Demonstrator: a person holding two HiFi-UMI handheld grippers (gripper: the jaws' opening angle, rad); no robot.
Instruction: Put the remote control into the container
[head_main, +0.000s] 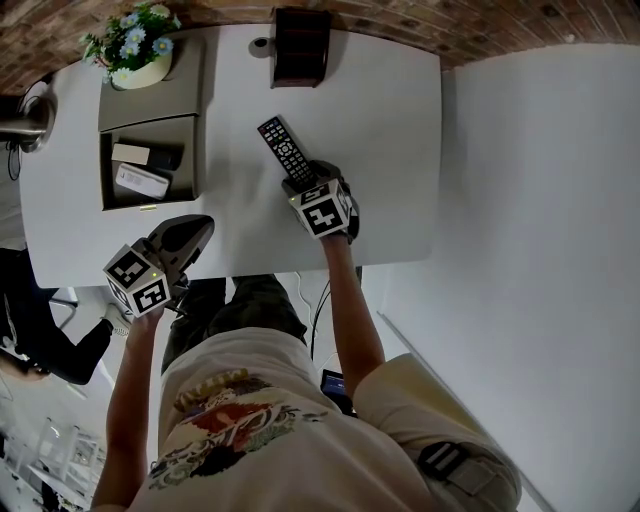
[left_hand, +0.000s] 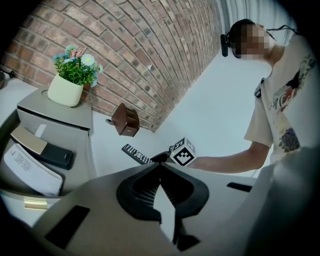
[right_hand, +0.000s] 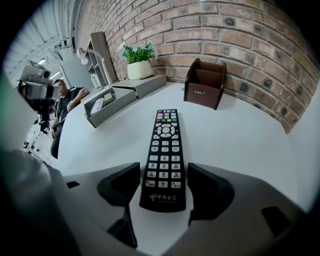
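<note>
Grasp step: right tongs stand wide astride the remote control, not pressing.
Next, close them; left tongs are together, empty.

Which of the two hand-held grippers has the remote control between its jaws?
The right hand-held gripper: its open jaws straddle the near end of the black remote control. The left hand-held gripper is shut on nothing.

Black remote control, buttons up, flat on the white table.
</note>
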